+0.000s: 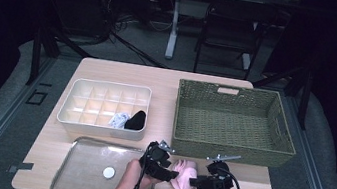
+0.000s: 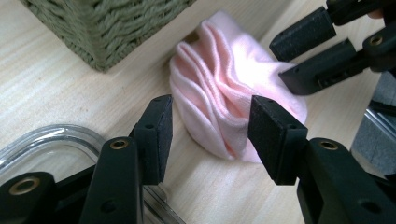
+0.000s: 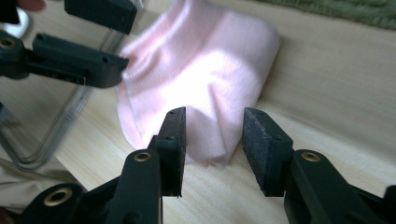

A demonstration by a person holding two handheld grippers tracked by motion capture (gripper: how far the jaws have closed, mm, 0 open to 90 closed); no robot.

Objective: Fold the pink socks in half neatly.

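A pink folded sock (image 1: 183, 175) lies bunched on the wooden table near its front edge, just in front of the woven basket (image 1: 231, 149). My left gripper (image 1: 175, 176) is at the sock's left side, open, its jaws on either side of the sock's (image 2: 219, 98) folded edge. My right gripper (image 1: 192, 183) is at the sock's right side, also open, with a corner of the sock (image 3: 205, 74) between its pads (image 3: 175, 140). In the left gripper view the right gripper (image 2: 299, 53) reaches in from the upper right.
A clear tray (image 1: 95, 167) with a small white disc (image 1: 109, 172) lies at the front left. A white divided organizer (image 1: 104, 102) behind it holds a black sock (image 1: 136, 120) and a white patterned one (image 1: 120, 119). The green basket is empty.
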